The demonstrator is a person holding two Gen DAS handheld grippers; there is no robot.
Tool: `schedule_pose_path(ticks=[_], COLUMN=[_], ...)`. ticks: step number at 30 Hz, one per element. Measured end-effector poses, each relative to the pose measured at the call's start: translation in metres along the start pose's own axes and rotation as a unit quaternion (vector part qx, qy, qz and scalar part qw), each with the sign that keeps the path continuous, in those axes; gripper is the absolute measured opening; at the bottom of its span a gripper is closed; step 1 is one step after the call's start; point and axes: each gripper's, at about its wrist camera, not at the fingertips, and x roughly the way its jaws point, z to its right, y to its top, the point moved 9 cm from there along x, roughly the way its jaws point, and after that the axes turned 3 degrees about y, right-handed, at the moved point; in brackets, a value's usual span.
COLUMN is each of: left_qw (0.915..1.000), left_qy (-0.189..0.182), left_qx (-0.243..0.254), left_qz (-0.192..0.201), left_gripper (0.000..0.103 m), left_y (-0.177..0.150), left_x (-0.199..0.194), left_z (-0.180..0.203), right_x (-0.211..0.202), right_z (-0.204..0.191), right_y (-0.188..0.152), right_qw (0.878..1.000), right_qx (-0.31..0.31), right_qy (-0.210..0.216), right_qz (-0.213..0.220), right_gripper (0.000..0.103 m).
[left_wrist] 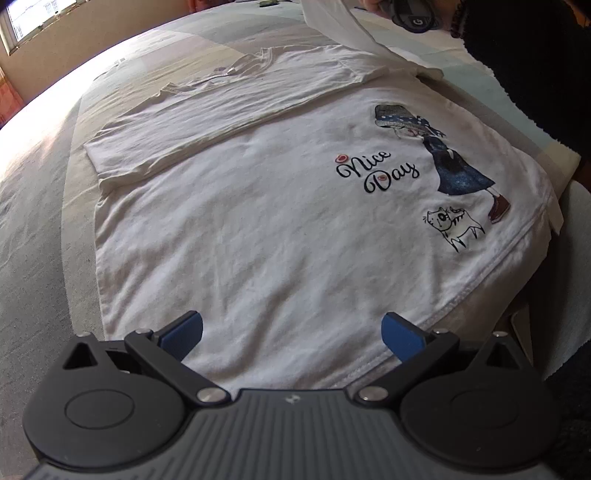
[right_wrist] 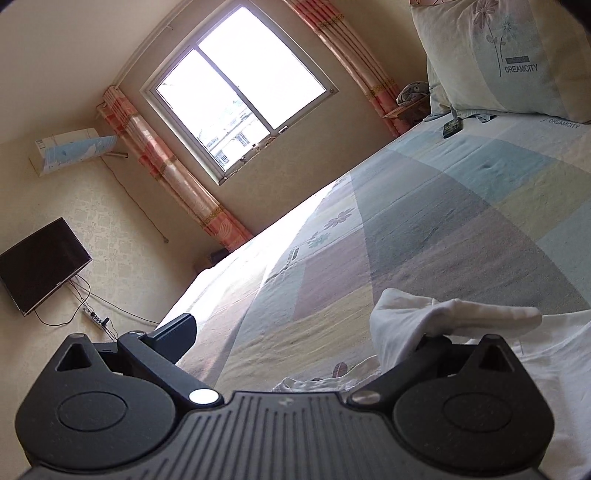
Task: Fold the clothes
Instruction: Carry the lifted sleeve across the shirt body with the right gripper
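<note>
A white T-shirt with a "Nice Day" print and a girl-and-cat drawing lies flat on the bed. Its far side is folded over the body. My left gripper is open and empty, just above the shirt's near hem. My right gripper is open, tilted up over the bed. White sleeve cloth is draped over its right finger, which is hidden. In the left wrist view that sleeve rises from the shirt's far corner.
The bed has a pastel patchwork cover. A pillow and a small dark object lie at its head. A window, curtains and a wall TV are beyond. A person's dark sleeve is at the right.
</note>
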Motion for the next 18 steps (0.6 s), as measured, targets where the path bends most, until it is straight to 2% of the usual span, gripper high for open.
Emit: schedule_pose_path(ticks=[18], left_qw=[0.9997], left_qy=[-0.008], left_qx=[-0.017], left_qz=[-0.012], left_gripper=[0.102], left_y=[-0.008], left_x=[0.008], left_z=[-0.001], right_x=[0.053], right_z=[-0.069], right_y=[-0.041], right_qw=[0.997], right_qx=[-0.023], right_qy=[0.053], right_qz=[-0.058], right_gripper=[0.103])
